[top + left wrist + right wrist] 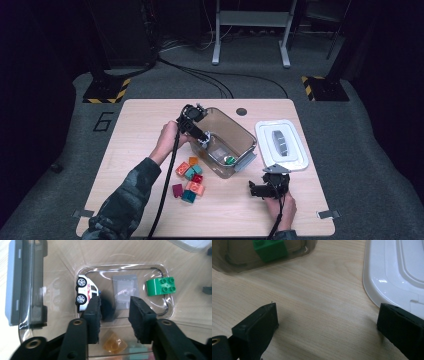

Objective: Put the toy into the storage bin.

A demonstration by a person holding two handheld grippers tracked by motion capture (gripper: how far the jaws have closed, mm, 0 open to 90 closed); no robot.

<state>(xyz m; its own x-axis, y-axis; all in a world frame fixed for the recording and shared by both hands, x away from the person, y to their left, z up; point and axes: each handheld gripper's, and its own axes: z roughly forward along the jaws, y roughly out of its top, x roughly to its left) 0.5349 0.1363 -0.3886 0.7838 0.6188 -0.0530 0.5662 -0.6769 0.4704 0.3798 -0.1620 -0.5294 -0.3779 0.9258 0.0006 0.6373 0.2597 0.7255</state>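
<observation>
A clear brownish bin (242, 131) stands mid-table. My left gripper (204, 141) hangs over its near-left rim and points down into it. In the left gripper view the left gripper (115, 306) has its jaws a little apart with nothing between the pads. On the bin's bottom (62, 270) a white toy car (85, 293) lies on its side, left of the jaws. A green brick (161, 286) sits at the right, also seen as the green brick (230, 160). My right gripper (269, 180) rests near the front edge, and the right gripper (327, 312) is wide open over bare wood.
The bin's white lid (281, 145) lies flat to the right of the bin, shown as the lid (392, 270) near my right jaw. Several loose coloured bricks (190, 180) lie in front of the bin at its left. A grey latch (15, 282) hangs on the bin's end.
</observation>
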